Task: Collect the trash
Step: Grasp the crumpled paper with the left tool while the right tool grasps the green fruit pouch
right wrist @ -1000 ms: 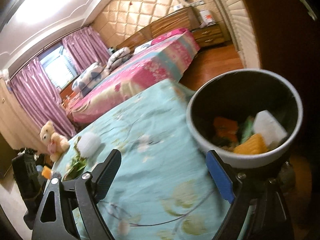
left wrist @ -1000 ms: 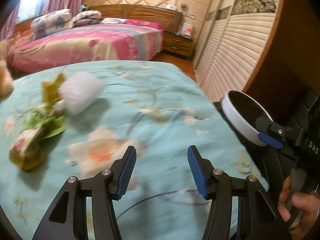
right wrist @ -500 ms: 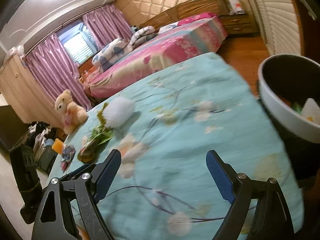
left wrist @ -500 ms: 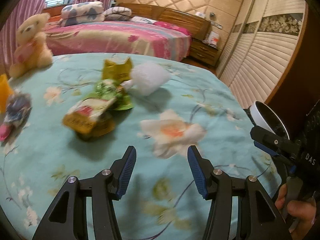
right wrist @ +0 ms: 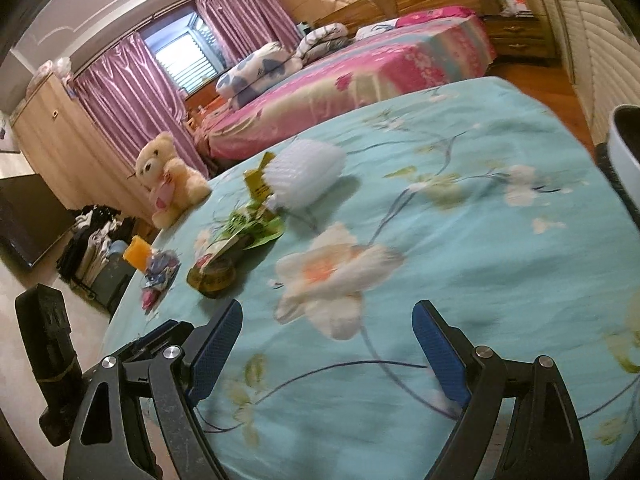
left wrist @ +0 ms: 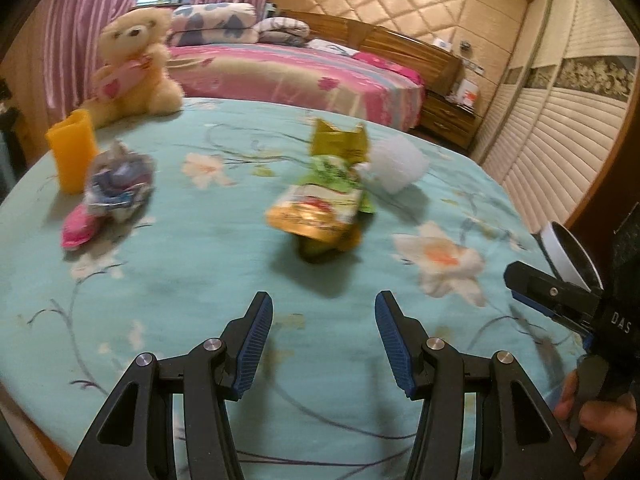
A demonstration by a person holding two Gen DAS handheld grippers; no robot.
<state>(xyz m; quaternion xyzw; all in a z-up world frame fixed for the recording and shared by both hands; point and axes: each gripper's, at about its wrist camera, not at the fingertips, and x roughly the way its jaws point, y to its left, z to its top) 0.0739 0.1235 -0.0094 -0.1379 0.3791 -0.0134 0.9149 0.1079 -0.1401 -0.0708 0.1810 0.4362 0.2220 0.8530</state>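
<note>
Left gripper, jaws wide & empty, should drop square over crumpled orange-green snack wrapper (white foam wad just behind), pinching mid-body.

a cream teddy bear sits at the far left edge of the teal floral bedspread, with an orange cup upright just in front of it. beyond lie a pink-covered bed with folded quilts, purple curtains, a wooden nightstand and louvred wardrobe doors.
</note>
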